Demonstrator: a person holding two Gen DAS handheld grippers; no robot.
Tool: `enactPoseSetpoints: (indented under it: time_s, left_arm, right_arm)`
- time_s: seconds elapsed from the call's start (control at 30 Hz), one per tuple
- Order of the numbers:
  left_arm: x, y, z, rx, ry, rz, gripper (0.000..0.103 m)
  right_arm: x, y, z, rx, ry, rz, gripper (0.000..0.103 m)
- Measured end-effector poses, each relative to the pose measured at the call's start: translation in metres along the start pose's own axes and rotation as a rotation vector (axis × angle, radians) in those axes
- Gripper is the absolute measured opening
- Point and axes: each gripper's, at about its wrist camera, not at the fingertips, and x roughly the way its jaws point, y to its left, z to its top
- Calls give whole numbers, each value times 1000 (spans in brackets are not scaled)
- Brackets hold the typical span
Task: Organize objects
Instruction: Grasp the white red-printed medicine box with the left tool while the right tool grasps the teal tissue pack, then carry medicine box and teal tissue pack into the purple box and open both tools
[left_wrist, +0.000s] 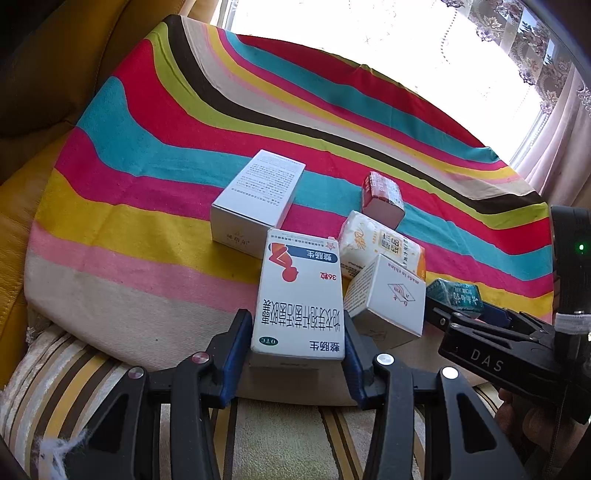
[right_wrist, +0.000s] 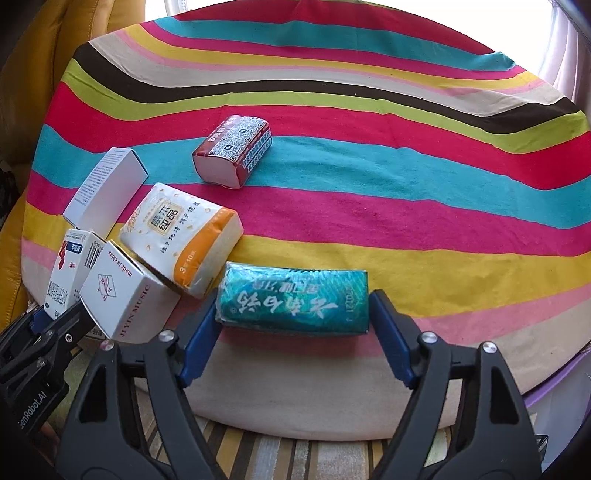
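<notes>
My left gripper (left_wrist: 298, 332) is shut on a white medicine box with a red figure (left_wrist: 301, 291), holding it by its sides above the striped cloth (left_wrist: 147, 177); the box also shows in the right wrist view (right_wrist: 68, 271). My right gripper (right_wrist: 293, 317) is shut on a green tissue pack (right_wrist: 293, 301), also seen at the right in the left wrist view (left_wrist: 456, 297). A white "JIYIN MUSIC" box (right_wrist: 123, 297) sits beside the medicine box. A white-and-orange tissue pack (right_wrist: 184, 236), a plain white box (right_wrist: 105, 188) and a red tissue pack (right_wrist: 234, 149) lie on the cloth.
The striped cloth (right_wrist: 369, 166) covers a round surface beside a yellow sofa (left_wrist: 55, 55). A striped cushion (left_wrist: 55, 387) lies below its near edge. A bright window with curtains (left_wrist: 535, 55) is behind. The cloth's right half is bare.
</notes>
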Motion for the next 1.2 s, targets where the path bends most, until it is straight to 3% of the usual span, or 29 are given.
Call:
enactPoseSetpoints:
  time_s: [0.43, 0.9, 1.2]
  left_arm:
    - [-40, -15, -10, 55, -170, 26, 42]
    - [-80, -69, -26, 210, -321, 32, 42]
    - [-84, -126, -45, 351, -291, -68, 42]
  right_arm:
    - [-25, -8, -17, 9, -94, -8, 76]
    - [-70, -48, -50, 105, -158, 3, 76]
    - [-104, -97, -81, 212, -194, -19, 76]
